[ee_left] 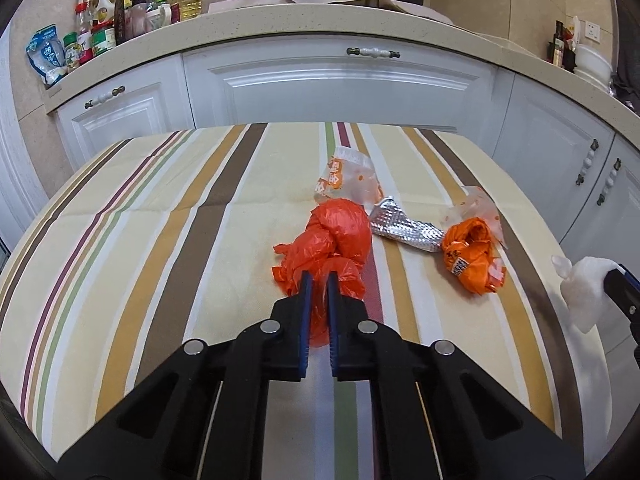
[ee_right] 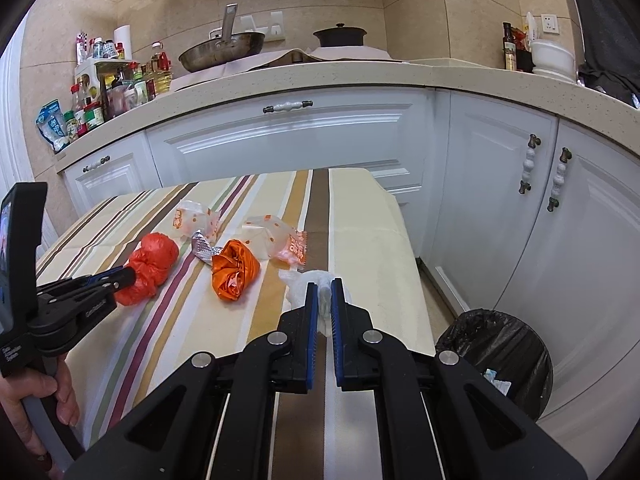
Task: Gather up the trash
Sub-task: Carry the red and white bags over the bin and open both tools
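Left fingers: the left gripper point(ee_left: 318, 280) is clenched on the near tail of a crumpled red-orange plastic bag point(ee_left: 336, 236), which lies on the striped tablecloth point(ee_left: 160, 220).
Right fingers: the right gripper point(ee_right: 325, 286) is clamped on a wad of white tissue paper point(ee_right: 300, 284), near the table's right edge.
Person: a hand point(ee_right: 48, 396) grips the left tool's handle at the lower left of the right wrist view.
Bin: a round bin with a black liner point(ee_right: 496, 356) stands on the floor just right of the table; a small pale scrap shows inside it.
Done so far: two pieces are gripped, neither yet over the bin; by my reading the job is at an early-to-middle stage.
Left on the table: one twisted orange foil wrapper point(ee_left: 472, 260), one crushed silver foil piece point(ee_left: 404, 228), two clear wrappers with orange print point(ee_left: 348, 176) point(ee_left: 476, 208).
Count: six pieces of trash in sight on or over the table, two grippers, one bin.
Next, probably: carry both held pieces right to the bin, then return for the four.
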Demonstrator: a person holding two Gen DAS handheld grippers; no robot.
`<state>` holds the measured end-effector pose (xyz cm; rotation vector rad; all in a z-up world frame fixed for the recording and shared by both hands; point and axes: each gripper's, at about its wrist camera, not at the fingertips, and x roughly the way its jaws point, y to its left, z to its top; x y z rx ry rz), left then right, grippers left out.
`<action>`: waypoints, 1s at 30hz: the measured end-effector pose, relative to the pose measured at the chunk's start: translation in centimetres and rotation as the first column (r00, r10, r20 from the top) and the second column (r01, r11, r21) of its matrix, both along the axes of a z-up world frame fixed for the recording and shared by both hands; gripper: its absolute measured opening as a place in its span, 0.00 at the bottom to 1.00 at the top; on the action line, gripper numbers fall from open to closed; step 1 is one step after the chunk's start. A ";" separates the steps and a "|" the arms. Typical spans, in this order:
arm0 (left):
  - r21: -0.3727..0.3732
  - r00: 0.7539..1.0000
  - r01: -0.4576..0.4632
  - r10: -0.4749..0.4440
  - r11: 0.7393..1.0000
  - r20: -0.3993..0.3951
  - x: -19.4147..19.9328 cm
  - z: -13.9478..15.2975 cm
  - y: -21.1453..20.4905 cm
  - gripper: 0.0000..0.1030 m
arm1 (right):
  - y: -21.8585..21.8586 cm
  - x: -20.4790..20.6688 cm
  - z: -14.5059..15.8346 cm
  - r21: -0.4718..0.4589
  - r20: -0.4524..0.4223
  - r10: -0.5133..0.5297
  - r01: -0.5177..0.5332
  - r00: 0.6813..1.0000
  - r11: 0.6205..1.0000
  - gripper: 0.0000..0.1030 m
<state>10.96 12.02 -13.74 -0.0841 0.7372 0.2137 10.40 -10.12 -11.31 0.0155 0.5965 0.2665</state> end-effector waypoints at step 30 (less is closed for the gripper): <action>0.040 0.938 0.326 -0.328 0.945 0.109 -0.6 3.4 -18.0 0.06 | -12.1 -2.2 0.7 -0.002 0.068 -0.277 0.278 0.958 0.961 0.07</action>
